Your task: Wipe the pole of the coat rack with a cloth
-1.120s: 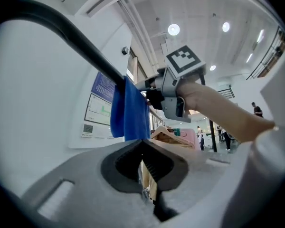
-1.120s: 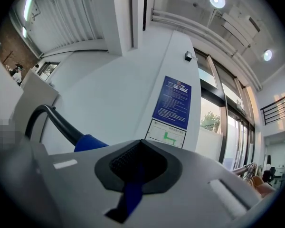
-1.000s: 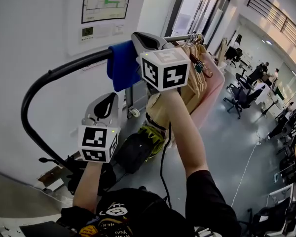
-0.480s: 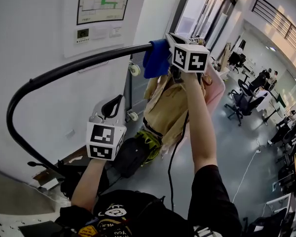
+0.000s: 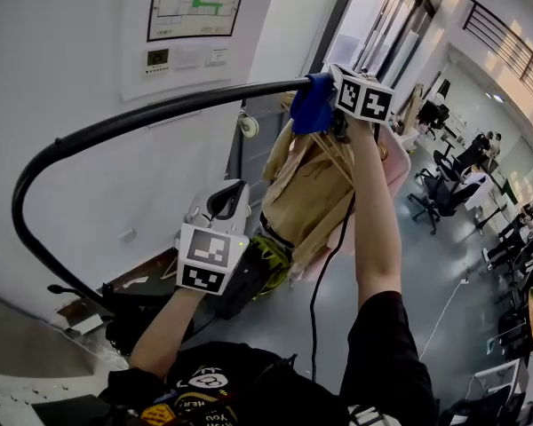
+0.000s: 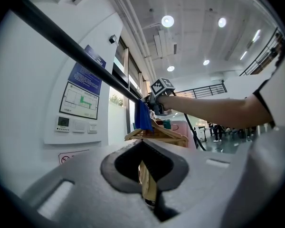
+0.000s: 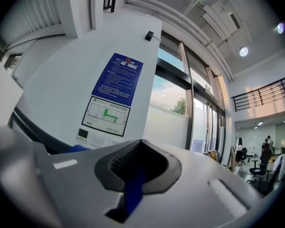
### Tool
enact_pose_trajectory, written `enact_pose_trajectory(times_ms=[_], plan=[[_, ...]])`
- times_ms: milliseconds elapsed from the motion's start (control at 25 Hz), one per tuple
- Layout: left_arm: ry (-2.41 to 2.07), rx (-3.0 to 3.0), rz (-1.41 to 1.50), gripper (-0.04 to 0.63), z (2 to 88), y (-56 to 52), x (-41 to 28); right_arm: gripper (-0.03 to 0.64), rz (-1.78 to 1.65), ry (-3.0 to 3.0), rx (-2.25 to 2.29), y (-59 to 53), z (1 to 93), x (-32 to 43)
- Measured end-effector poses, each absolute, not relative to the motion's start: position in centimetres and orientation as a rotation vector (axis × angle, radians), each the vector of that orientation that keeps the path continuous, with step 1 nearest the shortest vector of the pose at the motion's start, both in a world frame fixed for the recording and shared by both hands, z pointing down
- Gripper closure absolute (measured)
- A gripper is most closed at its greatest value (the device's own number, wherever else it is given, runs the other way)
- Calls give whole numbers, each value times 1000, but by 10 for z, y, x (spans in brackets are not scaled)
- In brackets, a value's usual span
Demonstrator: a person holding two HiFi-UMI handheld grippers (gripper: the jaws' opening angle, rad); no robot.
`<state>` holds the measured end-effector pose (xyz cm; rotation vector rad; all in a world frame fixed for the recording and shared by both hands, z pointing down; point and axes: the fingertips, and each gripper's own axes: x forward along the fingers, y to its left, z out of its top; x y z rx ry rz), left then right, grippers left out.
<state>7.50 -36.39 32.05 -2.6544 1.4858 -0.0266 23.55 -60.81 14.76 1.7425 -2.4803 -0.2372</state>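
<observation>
The black coat rack pole point(image 5: 142, 118) arcs from lower left to upper centre of the head view, with beige garments point(image 5: 306, 193) hanging under its far end. At lower centre, the left hand-held gripper point(image 5: 224, 204) is clenched on nothing. At upper centre, the right hand-held gripper point(image 5: 333, 91) pinches the blue cloth point(image 5: 311, 105), draped over the pole. The cloth could snag on the hangers point(image 6: 154, 133) close by, or slip from that thin pinch.

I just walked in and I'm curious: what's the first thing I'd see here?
Probably the bright blue cloth, pinched in the right gripper and held against the long black pole curving across the top. Right under it hangs a bunch of tan clothes on hangers.
</observation>
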Motion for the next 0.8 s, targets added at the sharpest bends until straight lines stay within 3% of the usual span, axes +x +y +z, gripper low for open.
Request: enact_pose_trajectory(times_ms=[600, 680, 800], plan=[[1405, -2708, -26, 594, 323, -332, 39, 617, -462, -2674, 1362, -465, 142, 44], [1397, -2704, -21, 594, 320, -327, 31, 617, -525, -2621, 1410, -464, 136, 41], [1396, -2693, -17, 592, 316, -320, 17, 617, -430, -2532, 1668, -499, 125, 99]])
